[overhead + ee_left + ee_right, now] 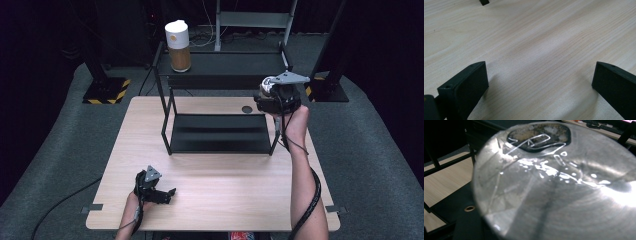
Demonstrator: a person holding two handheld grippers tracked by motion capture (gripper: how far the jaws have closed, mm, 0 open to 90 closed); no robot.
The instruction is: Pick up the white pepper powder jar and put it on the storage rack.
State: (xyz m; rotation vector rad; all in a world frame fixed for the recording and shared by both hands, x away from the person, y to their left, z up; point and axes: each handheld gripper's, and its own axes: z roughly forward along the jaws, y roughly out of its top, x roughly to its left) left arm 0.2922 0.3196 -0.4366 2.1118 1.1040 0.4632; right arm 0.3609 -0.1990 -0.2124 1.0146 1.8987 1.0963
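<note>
Right claw point(270, 95) clenched on shiny can point(559, 185), no readable label, left claw point(167, 192) released over table point(536, 45).

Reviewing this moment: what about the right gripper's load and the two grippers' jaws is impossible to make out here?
- Silvery round object: right gripper view, too close and glary to identify.
- Right gripper: high view, its grey plate and body hide the jaws and the grip.
- Left gripper: left gripper view, bottom edge crops the jaws.
- Canister on the black shelf: high view, markings too small.
</note>
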